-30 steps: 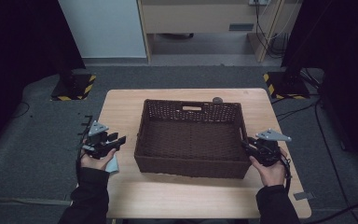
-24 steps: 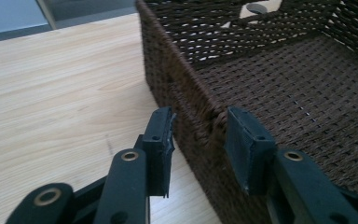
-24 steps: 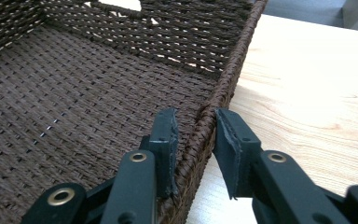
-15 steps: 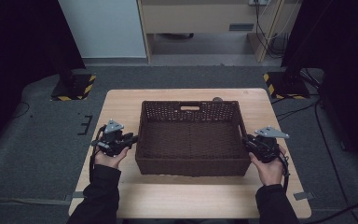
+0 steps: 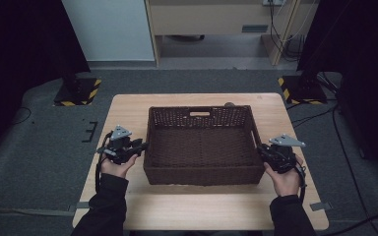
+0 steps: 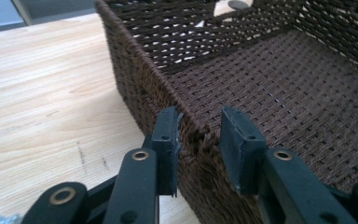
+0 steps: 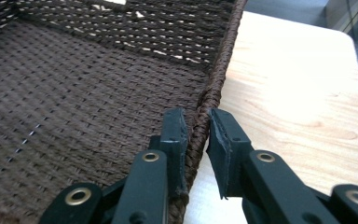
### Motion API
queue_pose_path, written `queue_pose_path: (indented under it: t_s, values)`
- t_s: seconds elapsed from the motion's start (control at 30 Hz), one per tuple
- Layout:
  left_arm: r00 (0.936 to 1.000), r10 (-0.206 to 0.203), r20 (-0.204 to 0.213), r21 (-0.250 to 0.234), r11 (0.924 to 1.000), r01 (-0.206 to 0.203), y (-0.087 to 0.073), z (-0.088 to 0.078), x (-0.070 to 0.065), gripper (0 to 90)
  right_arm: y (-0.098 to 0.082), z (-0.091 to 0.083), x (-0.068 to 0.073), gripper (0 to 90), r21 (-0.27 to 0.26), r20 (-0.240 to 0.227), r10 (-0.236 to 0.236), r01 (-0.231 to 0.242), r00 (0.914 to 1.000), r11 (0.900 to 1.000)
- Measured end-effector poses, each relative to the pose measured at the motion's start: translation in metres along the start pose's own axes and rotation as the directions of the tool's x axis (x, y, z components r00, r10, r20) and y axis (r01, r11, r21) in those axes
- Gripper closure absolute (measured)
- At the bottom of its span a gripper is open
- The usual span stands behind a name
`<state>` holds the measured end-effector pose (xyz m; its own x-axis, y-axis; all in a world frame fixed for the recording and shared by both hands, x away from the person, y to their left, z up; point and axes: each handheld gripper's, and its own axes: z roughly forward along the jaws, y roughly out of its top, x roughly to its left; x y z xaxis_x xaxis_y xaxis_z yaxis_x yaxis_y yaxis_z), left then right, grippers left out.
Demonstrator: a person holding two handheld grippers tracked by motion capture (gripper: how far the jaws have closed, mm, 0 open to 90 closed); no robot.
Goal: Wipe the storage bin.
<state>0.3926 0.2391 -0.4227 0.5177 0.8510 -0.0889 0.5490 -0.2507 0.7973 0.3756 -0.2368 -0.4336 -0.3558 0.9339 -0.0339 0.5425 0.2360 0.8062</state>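
So the job here looks like picking up the woven basket (image 5: 200,142) by its two short side walls; it sits in the middle of the wooden table (image 5: 128,110), empty as far as I can tell. The right gripper (image 5: 266,153) seems done with its half: in the right gripper view its jaws have just been closing and now pinch the basket's rim (image 7: 200,126), one pad inside, one outside, no real gap showing. The left gripper (image 5: 139,146) isn't quite there; its jaws straddle the other wall (image 6: 193,133), the outer pad (image 6: 167,135) touching the weave but the inner pad (image 6: 235,140) standing off it, and they've just opened a touch, so I'd call that not clamped yet. What's left, my guess: squeeze the left side shut, then lift.

The high view gives the layout, both hands level at opposite walls, plus a small dark thing (image 5: 229,104) behind the far rim that I can't identify; it can't show pad contact at all. The gripper views settle that, but each tells only its own side.
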Motion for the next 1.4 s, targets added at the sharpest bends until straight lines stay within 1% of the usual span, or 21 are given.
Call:
queue_pose_path:
  t_s: [0.03,0.13,0.23,0.27,0.33,0.43,0.5,0.57,0.63,0.7,0.8,0.87,0.9,0.97,1.07,1.13,1.17,1.2,1.3,1.37,1.4]
  values:
    - [1.0,0.01,0.0,0.01,0.9999,-0.01,0.0,0.002,-0.001,66.8,0.0,0.001,-0.001,76.7,-0.005,0.002,-0.003,0.003,1.0,1.0]
    - [0.9998,0.016,0.008,0.019,0.9997,-0.017,-0.002,0.006,-0.004,67.9,0.002,0.004,-0.001,75.4,-0.016,0.007,0.004,-0.004,1.0,1.0]
    - [0.9994,0.033,-0.013,0.033,0.9989,-0.032,-0.003,0.006,-0.009,67.4,0.002,-0.001,0.0,66.8,-0.03,0.003,0.004,-0.004,1.0,1.0]
    - [0.9988,0.043,-0.022,0.034,0.9985,-0.042,-0.004,0.006,-0.011,67.2,0.003,-0.003,0.0,66.4,-0.035,-0.001,0.008,-0.008,1.0,0.999]
    - [0.9985,0.046,-0.028,0.033,0.9984,-0.045,-0.006,0.005,-0.013,66.7,0.003,-0.008,0.001,66.2,-0.04,-0.011,0.011,-0.011,0.9999,0.999]
    - [0.9988,0.043,-0.024,0.033,0.9985,-0.042,-0.007,0.003,-0.016,66.3,0.0,-0.008,0.004,67.3,-0.016,0.006,0.006,-0.006,1.0,1.0]
    - [0.9991,0.039,-0.018,0.036,0.9986,-0.039,-0.008,0.002,-0.017,65.9,-0.003,-0.005,0.004,72.9,0.003,0.028,0.003,-0.003,0.9996,1.0]
    - [0.9996,0.026,0.003,0.037,0.999,-0.026,-0.007,0.001,-0.017,65.6,-0.005,-0.001,0.001,76.5,0.011,0.041,0.006,-0.006,0.9991,1.0]
    - [0.9994,0.033,0.007,0.025,0.9991,-0.033,-0.006,0.0,-0.016,65.4,-0.004,0.001,-0.001,77.7,0.002,0.039,0.021,-0.021,0.999,1.0]
    - [0.9991,0.04,-0.012,0.014,0.9991,-0.04,-0.003,0.001,-0.014,62.5,-0.003,0.004,-0.001,78.8,0.001,0.06,0.013,-0.013,0.9981,1.0]
    - [0.9994,0.035,0.004,0.006,0.9994,-0.035,-0.001,0.005,-0.011,61.1,0.0,0.009,-0.004,79.5,-0.005,0.073,0.007,-0.007,0.9973,1.0]
    - [0.9991,0.042,0.002,0.013,0.999,-0.042,-0.002,0.008,-0.011,62.0,0.0,0.01,-0.004,76.8,-0.008,0.075,0.007,-0.007,0.9972,1.0]
    - [0.9991,0.043,-0.003,0.012,0.999,-0.043,-0.002,0.008,-0.012,61.8,0.0,0.009,-0.003,72.5,-0.01,0.079,0.001,0.0,0.9969,1.0]
    - [0.9994,0.035,-0.001,0.02,0.9992,-0.035,-0.002,0.007,-0.012,63.5,-0.001,0.006,-0.002,68.1,-0.023,0.067,0.002,0.0,0.9977,1.0]
    - [0.9995,0.03,-0.008,0.021,0.9993,-0.03,-0.005,0.005,-0.015,63.9,-0.001,0.001,-0.001,66.9,-0.034,0.058,0.002,0.0,0.9983,0.999]
    - [0.9998,0.018,-0.009,0.014,0.9997,-0.018,-0.008,0.004,-0.018,63.9,-0.002,-0.001,-0.002,72.5,-0.03,0.066,0.011,-0.009,0.9978,0.999]
    - [0.9998,0.017,-0.011,0.015,0.9997,-0.017,-0.008,0.003,-0.019,63.9,-0.003,-0.002,-0.003,75.7,-0.022,0.062,0.013,-0.011,0.998,1.0]
    - [0.9997,0.023,-0.012,0.017,0.9996,-0.023,-0.008,0.003,-0.02,63.8,-0.003,-0.001,-0.004,80.3,-0.016,0.072,0.02,-0.019,0.9972,1.0]
    - [0.9994,0.036,-0.001,0.017,0.9992,-0.036,-0.004,0.001,-0.02,63.7,-0.002,0.001,-0.007,81.9,-0.018,0.075,0.036,-0.035,0.9965,0.999]
    - [0.9991,0.035,-0.023,-0.011,0.9993,-0.035,-0.001,0.0,-0.018,60.3,-0.001,0.004,-0.008,82.1,-0.017,0.087,0.022,-0.021,0.996,1.0]
    - [0.9991,0.032,-0.028,-0.016,0.9993,-0.033,0.001,0.0,-0.016,59.1,0.0,0.007,-0.009,82.1,-0.022,0.095,0.021,-0.019,0.9952,1.0]
